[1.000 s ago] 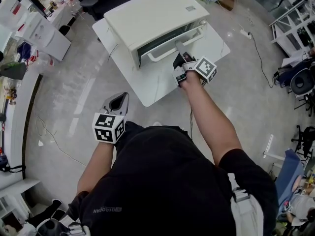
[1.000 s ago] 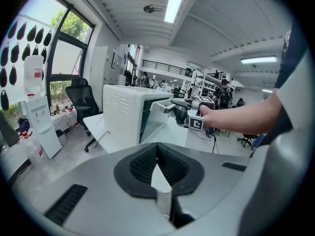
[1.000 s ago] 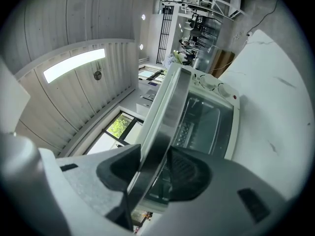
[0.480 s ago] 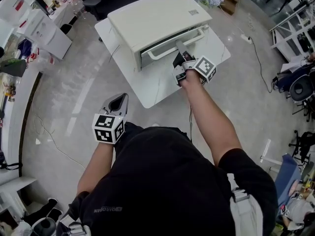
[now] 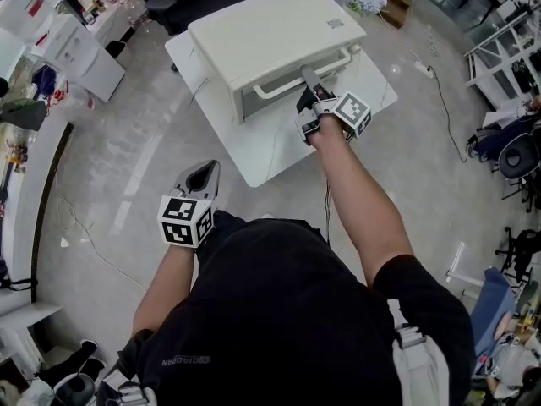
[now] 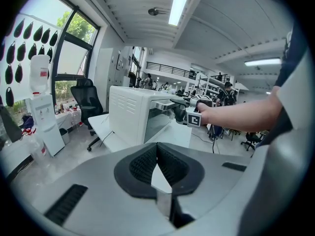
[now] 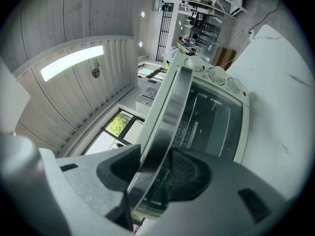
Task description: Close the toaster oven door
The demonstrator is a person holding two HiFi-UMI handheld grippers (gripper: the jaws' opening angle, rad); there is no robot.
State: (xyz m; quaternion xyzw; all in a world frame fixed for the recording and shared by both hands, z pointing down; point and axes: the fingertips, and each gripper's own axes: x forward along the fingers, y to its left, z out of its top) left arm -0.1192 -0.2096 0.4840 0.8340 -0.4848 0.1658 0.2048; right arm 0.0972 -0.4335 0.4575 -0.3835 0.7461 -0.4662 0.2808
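Upper centre of the head view, the toaster oven [image 5: 270, 32] sits on a white table [image 5: 254, 155], its door [image 7: 211, 119] almost upright. The right gripper [image 5: 308, 81] clamps the door handle [image 7: 165, 127]; pushing too hard could shove the oven back. Lower left, the left gripper [image 5: 203, 176] is closed, empty.

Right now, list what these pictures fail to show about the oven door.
- Head view: the oven top hides the door face, so any gap is unreadable.
- Right gripper view: the handle covers the door's upper edge; the inside is too dark.
- Left gripper view: the right gripper covers part of the door's top.
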